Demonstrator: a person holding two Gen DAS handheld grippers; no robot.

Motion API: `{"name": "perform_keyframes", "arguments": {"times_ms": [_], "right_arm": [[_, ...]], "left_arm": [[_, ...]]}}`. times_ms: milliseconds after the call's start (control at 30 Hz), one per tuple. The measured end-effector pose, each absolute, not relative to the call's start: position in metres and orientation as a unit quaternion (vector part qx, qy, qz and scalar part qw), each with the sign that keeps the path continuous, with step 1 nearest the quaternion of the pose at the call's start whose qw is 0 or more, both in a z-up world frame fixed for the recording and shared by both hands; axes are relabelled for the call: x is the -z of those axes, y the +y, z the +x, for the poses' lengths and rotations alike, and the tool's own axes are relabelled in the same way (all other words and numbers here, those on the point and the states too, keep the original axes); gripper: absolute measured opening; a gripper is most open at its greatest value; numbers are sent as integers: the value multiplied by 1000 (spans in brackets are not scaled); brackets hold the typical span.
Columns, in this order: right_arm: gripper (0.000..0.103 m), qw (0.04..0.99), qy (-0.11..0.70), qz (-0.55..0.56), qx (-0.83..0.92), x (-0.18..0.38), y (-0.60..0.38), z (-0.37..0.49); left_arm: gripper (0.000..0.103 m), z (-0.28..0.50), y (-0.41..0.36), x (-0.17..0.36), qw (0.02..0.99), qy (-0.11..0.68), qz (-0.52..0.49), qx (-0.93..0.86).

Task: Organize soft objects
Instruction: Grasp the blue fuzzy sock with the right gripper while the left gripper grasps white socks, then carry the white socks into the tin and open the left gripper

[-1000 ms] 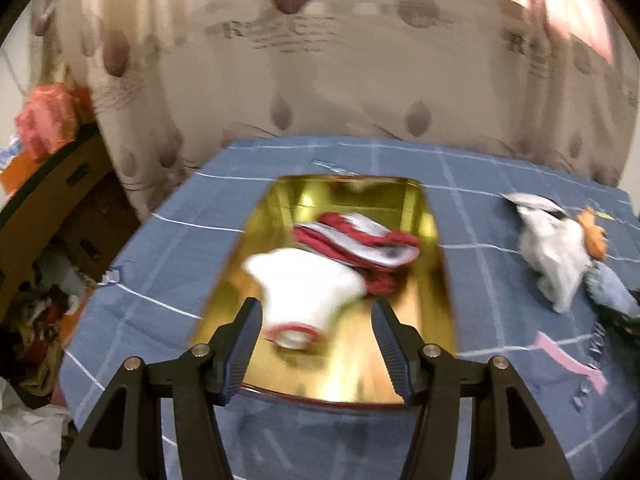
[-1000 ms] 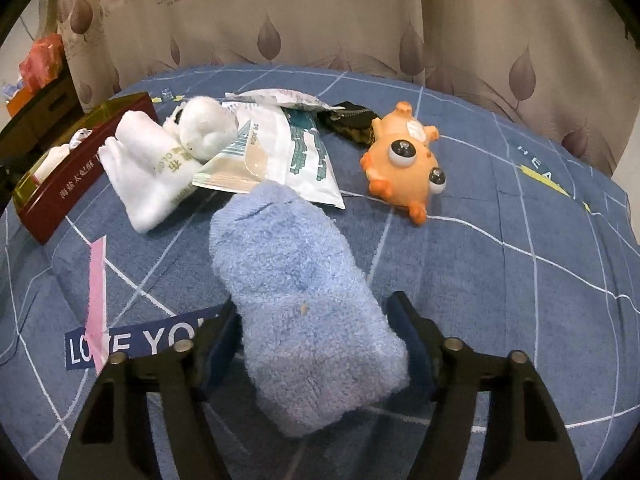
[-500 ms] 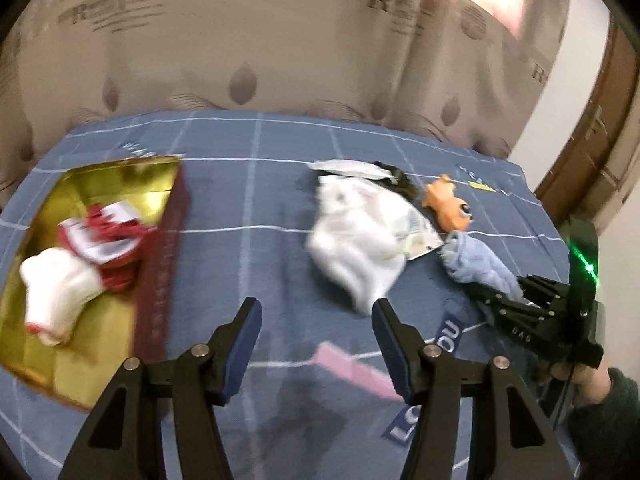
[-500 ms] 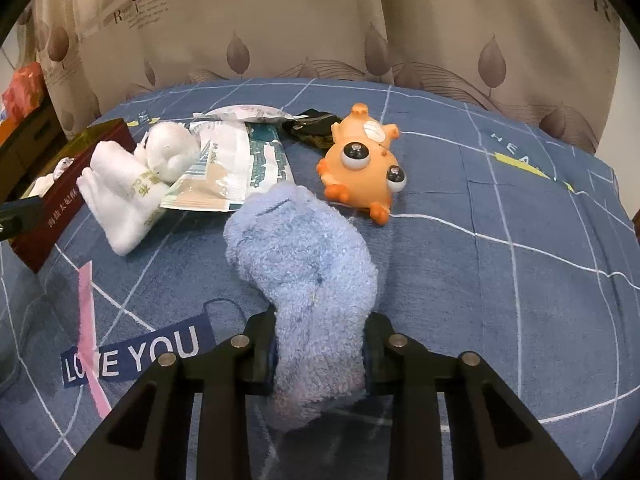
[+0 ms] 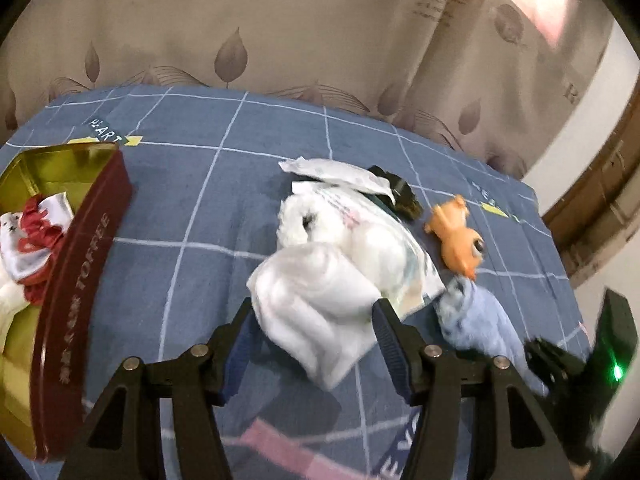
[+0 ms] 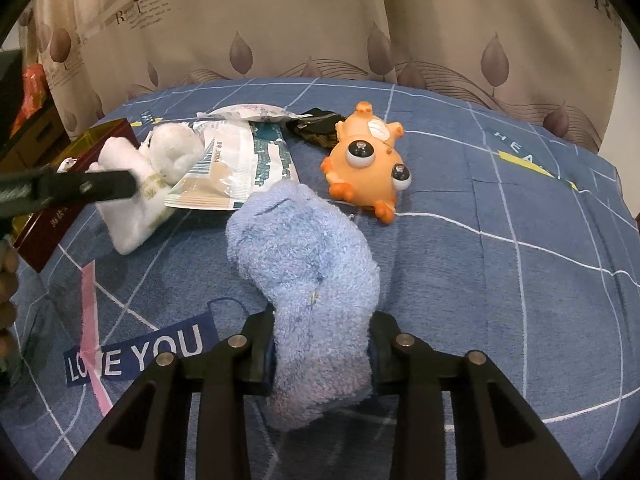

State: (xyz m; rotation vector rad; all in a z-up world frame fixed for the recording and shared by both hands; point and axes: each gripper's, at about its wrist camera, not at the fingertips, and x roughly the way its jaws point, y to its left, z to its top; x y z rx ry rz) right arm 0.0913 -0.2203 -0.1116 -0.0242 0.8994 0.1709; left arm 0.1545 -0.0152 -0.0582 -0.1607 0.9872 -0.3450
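My right gripper (image 6: 320, 348) is shut on a fluffy light-blue sock (image 6: 304, 256) that lies on the blue bedspread; the sock also shows in the left wrist view (image 5: 476, 316). My left gripper (image 5: 312, 332) is open, its jaws on either side of a folded white sock (image 5: 316, 300), which also shows in the right wrist view (image 6: 132, 200). A white plush ball (image 6: 174, 152) sits behind it. An orange squishy toy (image 6: 368, 164) lies upside down beyond the blue sock. A red tin with gold inside (image 5: 76, 264) holds a red-and-white cloth (image 5: 36, 236) and a white sock.
Plastic packets (image 6: 240, 160) and a dark small item (image 6: 316, 126) lie among the toys. A leaf-print curtain (image 6: 320, 20) hangs behind the bed. A wooden door frame (image 5: 600, 208) is at the right. Cluttered furniture (image 6: 32, 92) stands at the left.
My left gripper swung from over the tin to the right and came down around the white sock. My right gripper closed on the blue sock and holds it.
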Motion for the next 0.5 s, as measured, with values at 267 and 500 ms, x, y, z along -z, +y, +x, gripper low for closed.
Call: {"name": "perform_keyframes", "arguments": {"times_ms": [267, 500], "right_arm": [[36, 897, 434, -12, -85, 113, -218, 89], [36, 897, 434, -14, -84, 114, -217, 89]], "left_arm": [[49, 168, -32, 64, 867, 468, -56, 163], [32, 152, -24, 59, 871, 456, -45, 177]]}}
